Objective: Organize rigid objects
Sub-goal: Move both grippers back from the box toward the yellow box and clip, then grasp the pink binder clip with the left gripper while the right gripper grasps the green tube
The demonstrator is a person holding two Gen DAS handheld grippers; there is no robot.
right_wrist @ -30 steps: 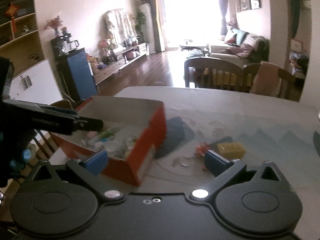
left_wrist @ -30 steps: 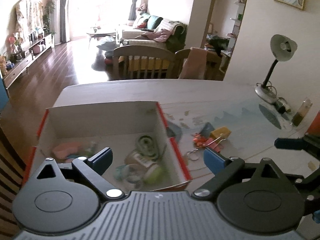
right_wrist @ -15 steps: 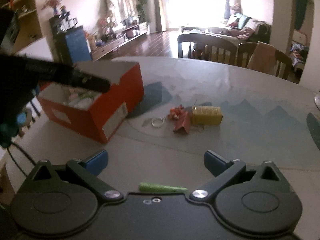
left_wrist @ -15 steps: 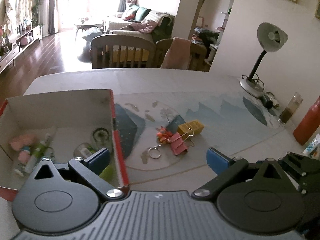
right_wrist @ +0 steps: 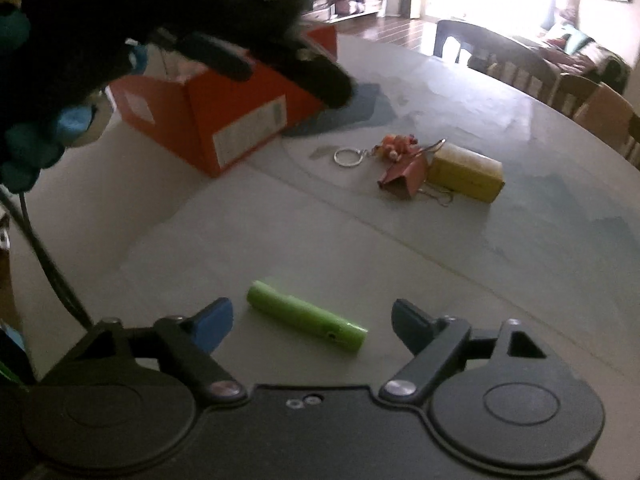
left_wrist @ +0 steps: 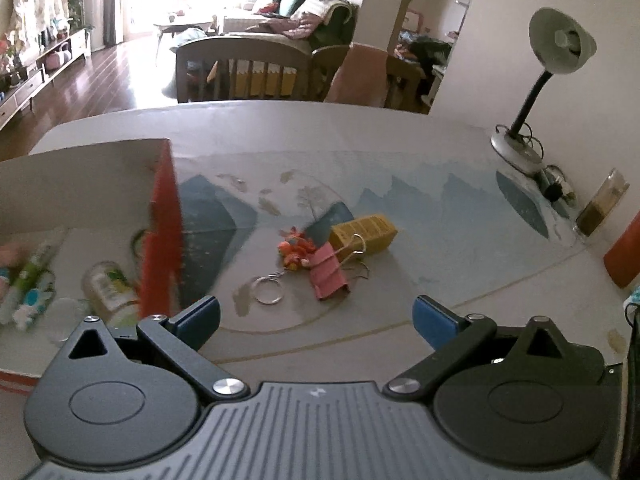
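A green tube lies on the table between the fingers of my right gripper, whose jaws are closing but stand apart from it. Farther off lie a key ring with an orange charm, a pink binder clip and a yellow box. In the left wrist view the same key ring, pink clip and yellow box lie ahead of my open, empty left gripper. The orange box holding several small items sits to the left.
The left gripper's dark body hangs over the orange box in the right wrist view. A desk lamp, a glass jar and a red bottle stand at the table's right edge. Chairs line the far side.
My left gripper has swung right, from over the orange box to facing the key ring and clip. My right gripper has dropped toward the table, bringing the green tube between its narrowing fingers.
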